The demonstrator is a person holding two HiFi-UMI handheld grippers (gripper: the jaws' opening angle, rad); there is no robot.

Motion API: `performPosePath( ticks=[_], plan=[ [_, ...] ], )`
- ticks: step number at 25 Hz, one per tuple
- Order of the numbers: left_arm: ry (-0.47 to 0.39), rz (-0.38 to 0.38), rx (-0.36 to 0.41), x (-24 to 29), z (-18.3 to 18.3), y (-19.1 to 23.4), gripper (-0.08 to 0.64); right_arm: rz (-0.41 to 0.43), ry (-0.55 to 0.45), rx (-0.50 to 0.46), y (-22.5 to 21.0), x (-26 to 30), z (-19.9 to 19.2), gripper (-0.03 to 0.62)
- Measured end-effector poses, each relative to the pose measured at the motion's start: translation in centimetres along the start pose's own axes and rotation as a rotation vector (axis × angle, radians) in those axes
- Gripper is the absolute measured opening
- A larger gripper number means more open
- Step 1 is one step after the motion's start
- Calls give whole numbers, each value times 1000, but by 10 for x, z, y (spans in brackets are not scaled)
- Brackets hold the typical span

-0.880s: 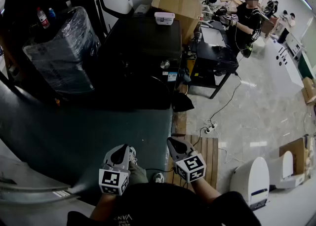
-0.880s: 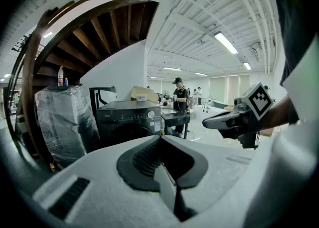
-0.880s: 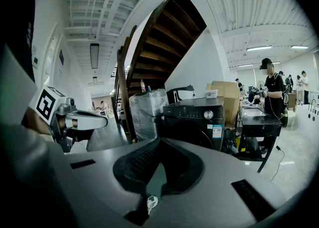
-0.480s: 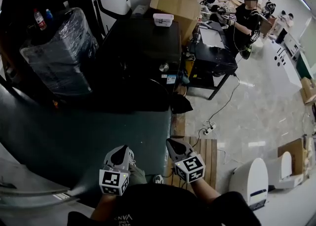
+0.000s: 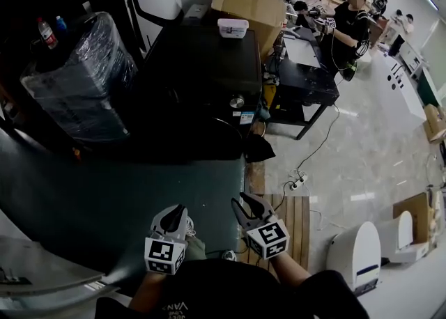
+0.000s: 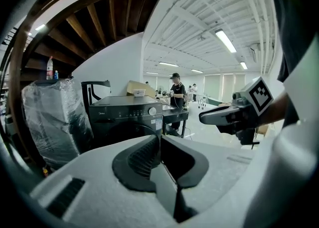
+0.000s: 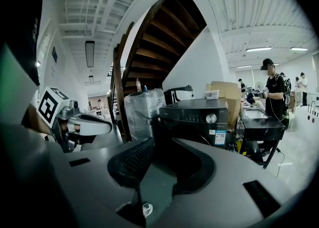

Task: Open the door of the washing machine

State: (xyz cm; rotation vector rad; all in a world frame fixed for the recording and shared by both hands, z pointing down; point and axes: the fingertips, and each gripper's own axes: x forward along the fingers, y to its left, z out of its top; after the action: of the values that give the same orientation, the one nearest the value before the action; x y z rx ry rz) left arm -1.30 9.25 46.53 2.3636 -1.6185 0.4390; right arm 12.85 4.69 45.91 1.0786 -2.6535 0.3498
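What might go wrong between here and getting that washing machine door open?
Tripping: the wooden pallet and the power strip with its cable lie on the floor beside the path to the washing machine, which stands some way off.
Missed grasp: the door is dark on a black front, so where to grip it is hard to make out. The left gripper has its jaws shut, so probably only the right gripper, jaws apart and empty, is ready.
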Motion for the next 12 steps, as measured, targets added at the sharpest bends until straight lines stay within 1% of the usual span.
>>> performPosePath(
  ticks=[2,3,5,12],
  plan=[
    [11,-25,0,12,2,13,26,-16,13,2,-4,16,4,107],
    [16,-38,1,19,4,20,45,-27,19,3,-7,24,5,113],
    [26,-64,2,32,7,36,154,-49,30,6,-12,41,10,121],
    [54,-125,46,68,22,109,175,-149,41,19,-23,106,32,146]
  ],
)
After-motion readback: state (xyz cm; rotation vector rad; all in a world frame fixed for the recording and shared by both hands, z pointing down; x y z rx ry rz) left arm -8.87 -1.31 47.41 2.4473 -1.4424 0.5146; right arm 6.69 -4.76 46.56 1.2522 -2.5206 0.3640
